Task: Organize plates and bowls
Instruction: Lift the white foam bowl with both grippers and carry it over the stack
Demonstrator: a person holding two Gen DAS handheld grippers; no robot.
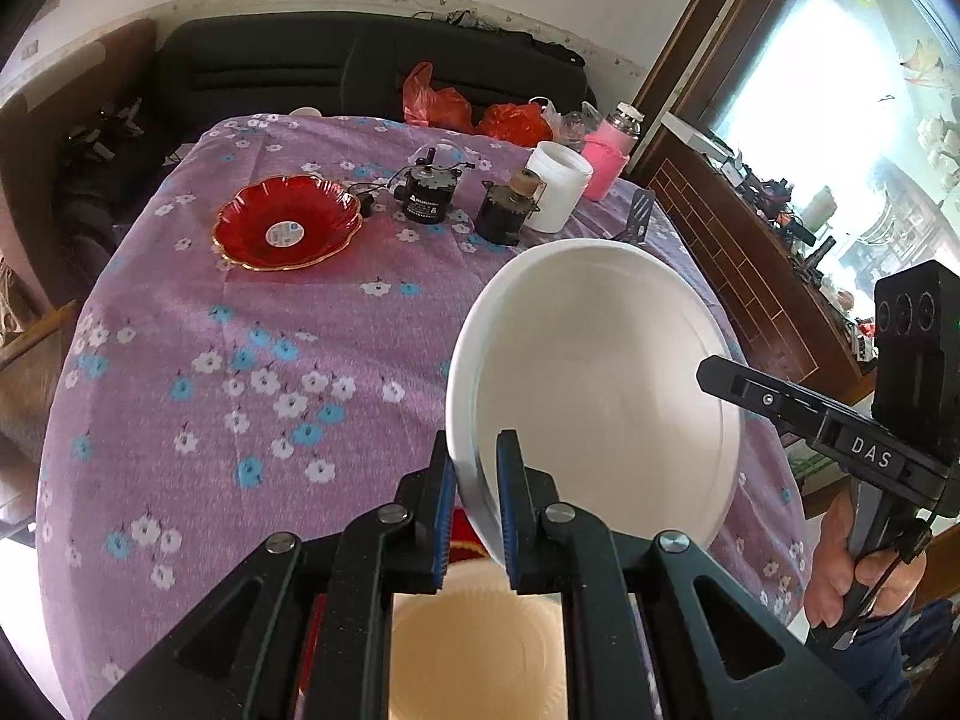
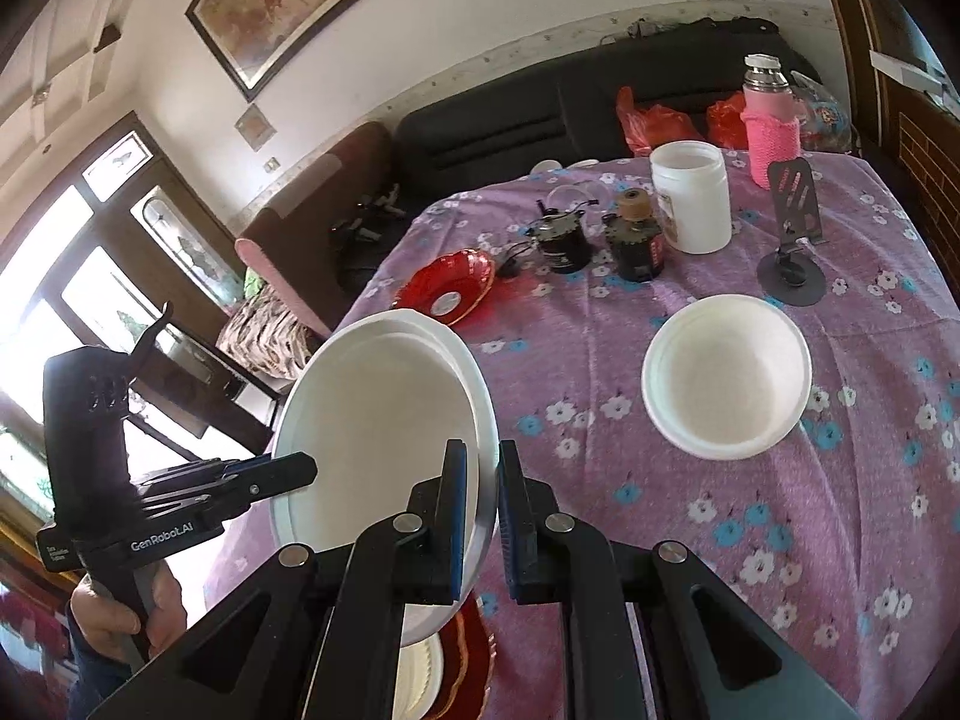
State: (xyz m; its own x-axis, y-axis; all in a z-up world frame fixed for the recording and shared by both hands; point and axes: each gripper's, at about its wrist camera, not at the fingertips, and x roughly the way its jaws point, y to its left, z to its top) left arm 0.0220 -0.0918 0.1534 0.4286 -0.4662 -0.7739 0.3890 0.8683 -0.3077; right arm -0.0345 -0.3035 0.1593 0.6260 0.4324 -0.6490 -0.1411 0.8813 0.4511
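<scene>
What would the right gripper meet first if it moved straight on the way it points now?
Probably the bare tablecloth, between the red dish and the second white bowl; depth is unclear. The right gripper holds a white bowl.

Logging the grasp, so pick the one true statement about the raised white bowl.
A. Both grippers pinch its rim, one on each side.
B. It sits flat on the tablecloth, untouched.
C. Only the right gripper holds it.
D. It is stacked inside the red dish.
A: the white bowl is tilted above the tablecloth, with the left gripper clamped on one edge of its rim and the right gripper on the opposite edge.
</scene>
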